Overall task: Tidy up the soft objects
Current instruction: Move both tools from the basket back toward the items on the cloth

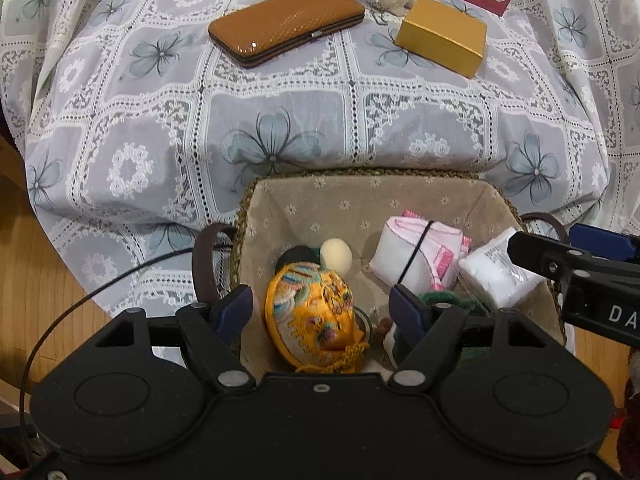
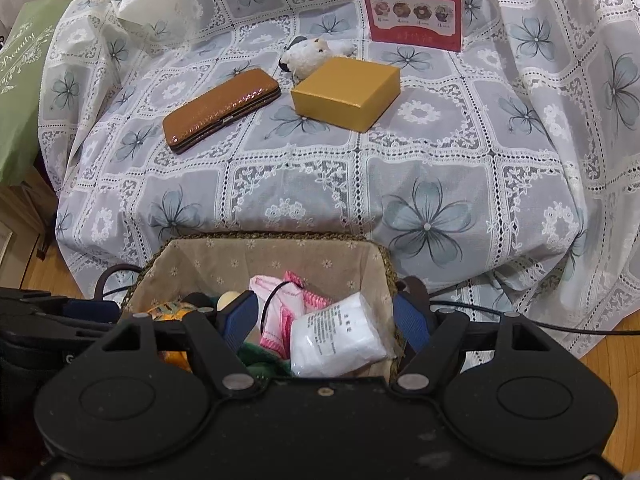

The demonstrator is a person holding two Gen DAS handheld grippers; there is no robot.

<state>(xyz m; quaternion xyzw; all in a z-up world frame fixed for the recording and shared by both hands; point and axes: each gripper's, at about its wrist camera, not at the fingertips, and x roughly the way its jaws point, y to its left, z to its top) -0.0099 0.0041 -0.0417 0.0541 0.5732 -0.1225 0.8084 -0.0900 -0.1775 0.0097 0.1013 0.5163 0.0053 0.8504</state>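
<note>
Both tongs hang parted and empty over the lined basket (image 1: 360, 200): the left tongs (image 1: 324, 312) straddle a yellow embroidered pouch (image 1: 312, 312) without pressing it, and the right tongs (image 2: 326, 320) stand above a white packet (image 2: 340, 340) beside pink-white socks (image 2: 288, 304). Beyond, on the lace-covered tabletop (image 2: 360, 184), lie a brown case (image 2: 222, 110), a gold box (image 2: 346, 92), a fluffy white toy (image 2: 310, 56) and a red card (image 2: 414, 20).

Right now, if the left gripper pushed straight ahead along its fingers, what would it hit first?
Most likely the yellow embroidered fabric pouch, which lies between the open left gripper fingers inside the fabric-lined woven basket. Depth is unclear, but nothing shows in front of it.
</note>
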